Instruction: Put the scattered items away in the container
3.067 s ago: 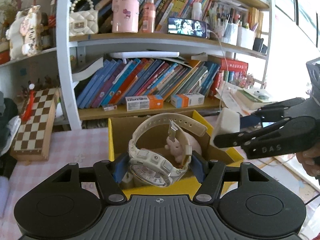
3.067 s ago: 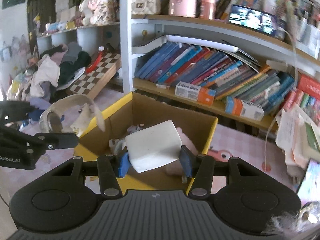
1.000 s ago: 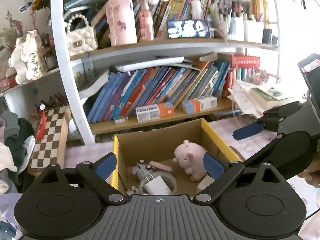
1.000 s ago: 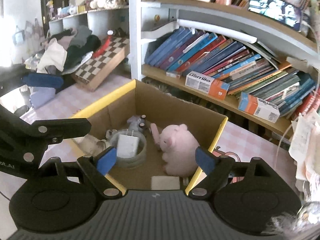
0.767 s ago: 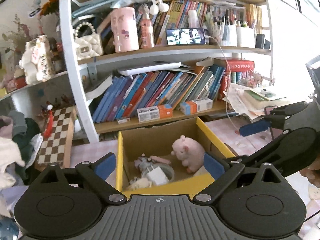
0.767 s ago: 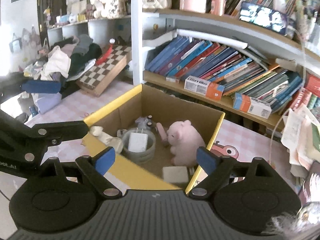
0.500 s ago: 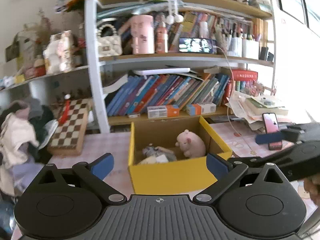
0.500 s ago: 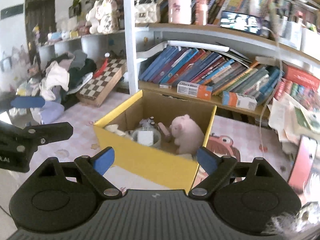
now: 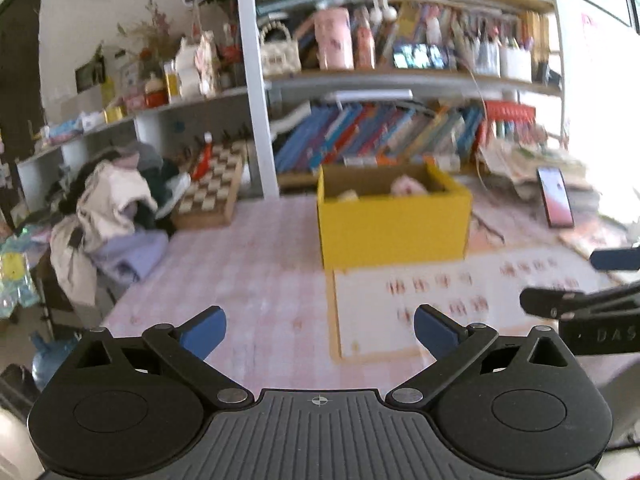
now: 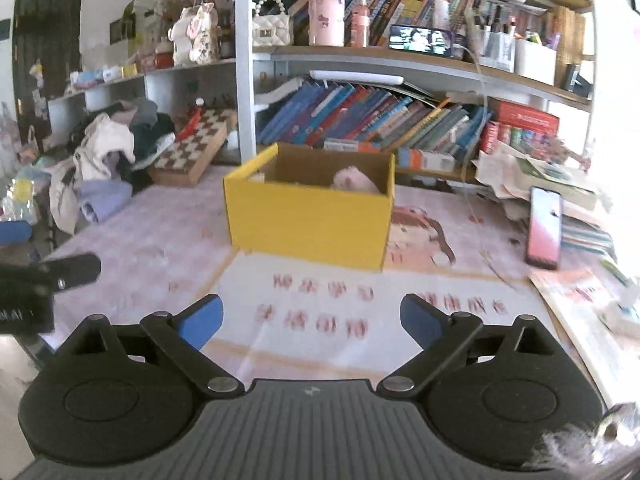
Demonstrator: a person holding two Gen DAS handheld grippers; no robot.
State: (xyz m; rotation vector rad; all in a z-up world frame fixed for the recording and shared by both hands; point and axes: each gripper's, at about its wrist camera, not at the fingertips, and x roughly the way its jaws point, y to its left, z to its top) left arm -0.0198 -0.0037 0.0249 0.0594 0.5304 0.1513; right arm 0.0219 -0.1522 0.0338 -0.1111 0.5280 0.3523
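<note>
Cluttered study corner: bookshelf [image 10: 360,120] standing behind, pink checked tablecloth [image 10: 160,248] covering the table, printed mat [image 10: 360,308] lying in front.

Item 1, container: yellow cardboard box [image 10: 308,220] sitting at mid-table, well apart from both tools. A pink plush pig [image 10: 354,180] is poking above its rim; a pale item is showing at the left corner, too blurred to name.

Item 2, left gripper [image 9: 318,330]: fingers spread wide, gripping nothing, hovering over the near tablecloth.

Item 3, right gripper [image 10: 310,320]: fingers likewise spread, carrying nothing, hanging above the mat.

Item 4, bystanders: smartphone [image 10: 544,228] leaning against a paper stack at right, chessboard [image 10: 192,148] and clothes pile [image 10: 108,160] at left.

Progress, as a judgement: tidying is looking finished or nearly so, since no loose small item is lying on the open cloth between tools and box.

Obscured: box floor and most contents are hiding behind its front wall; the left wrist view is smearing with motion blur; mat lettering is not reading clearly.
</note>
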